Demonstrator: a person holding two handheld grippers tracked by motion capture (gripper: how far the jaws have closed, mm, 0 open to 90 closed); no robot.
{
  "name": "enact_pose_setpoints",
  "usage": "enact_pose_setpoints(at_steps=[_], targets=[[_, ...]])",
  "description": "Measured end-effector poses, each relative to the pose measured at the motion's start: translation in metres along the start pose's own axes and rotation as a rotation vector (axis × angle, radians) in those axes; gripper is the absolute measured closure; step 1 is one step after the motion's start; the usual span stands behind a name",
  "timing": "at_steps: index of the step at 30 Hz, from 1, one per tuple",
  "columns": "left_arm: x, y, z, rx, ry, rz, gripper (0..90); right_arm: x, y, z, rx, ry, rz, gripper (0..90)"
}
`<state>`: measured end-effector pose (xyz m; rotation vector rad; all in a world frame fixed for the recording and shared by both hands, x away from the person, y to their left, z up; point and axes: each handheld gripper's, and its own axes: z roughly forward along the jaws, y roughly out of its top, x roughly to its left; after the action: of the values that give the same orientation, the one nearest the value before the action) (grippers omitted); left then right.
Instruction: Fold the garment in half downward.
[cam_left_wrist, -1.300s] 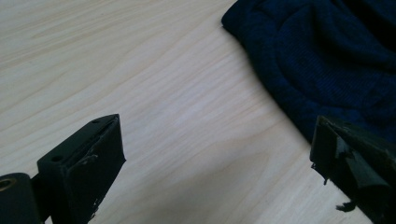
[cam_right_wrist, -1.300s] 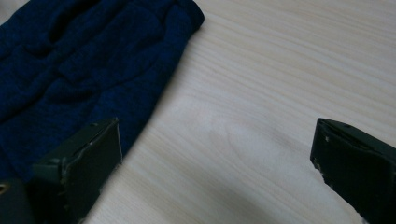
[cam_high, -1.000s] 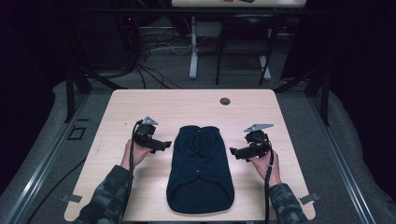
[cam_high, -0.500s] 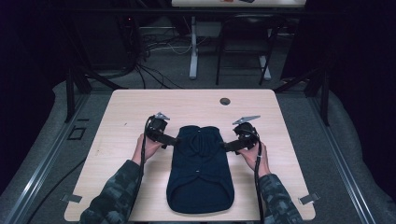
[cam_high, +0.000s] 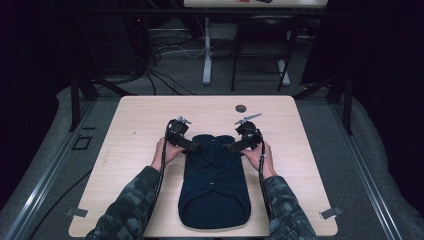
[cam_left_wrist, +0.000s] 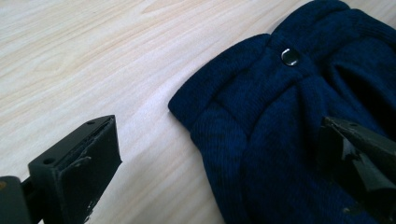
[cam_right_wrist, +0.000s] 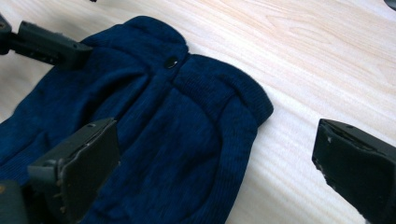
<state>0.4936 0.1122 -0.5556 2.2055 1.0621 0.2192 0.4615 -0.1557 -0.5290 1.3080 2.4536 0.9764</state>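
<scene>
A folded navy knit garment (cam_high: 214, 185) lies lengthwise on the wooden table (cam_high: 135, 130), its collar end away from me. My left gripper (cam_high: 194, 145) is open at the far left corner of the garment (cam_left_wrist: 261, 135), one jaw over bare wood and the other over the cloth. A dark snap button (cam_left_wrist: 290, 56) sits near the collar. My right gripper (cam_high: 231, 146) is open too, straddling the far right corner of the garment (cam_right_wrist: 187, 126), with the button (cam_right_wrist: 171, 61) beyond it. A jaw of the left gripper (cam_right_wrist: 46, 44) shows across the cloth.
A small round dark grommet (cam_high: 241, 107) is set in the table near its far edge. Bare wood lies to either side of the garment. Table legs and cables (cam_high: 165, 50) crowd the dark floor beyond the table.
Both grippers have moved inward and forward from beside the garment to its two far corners. Their jaws stay open and the garment has not shifted.
</scene>
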Motion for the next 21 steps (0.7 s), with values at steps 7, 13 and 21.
enact_pose_setpoints(at_steps=[7,13,21], targets=[[0.000,0.007,0.008,-0.003,0.029,-0.006,0.5,-0.004,0.005,0.019,0.049,-0.032,0.021,26.0],[0.002,0.009,0.016,0.026,0.038,-0.022,9.4,-0.013,0.010,0.026,0.035,-0.040,0.055,38.1],[-0.001,0.008,0.021,0.043,0.042,-0.036,18.2,-0.013,0.009,0.035,0.059,-0.049,0.076,52.2]])
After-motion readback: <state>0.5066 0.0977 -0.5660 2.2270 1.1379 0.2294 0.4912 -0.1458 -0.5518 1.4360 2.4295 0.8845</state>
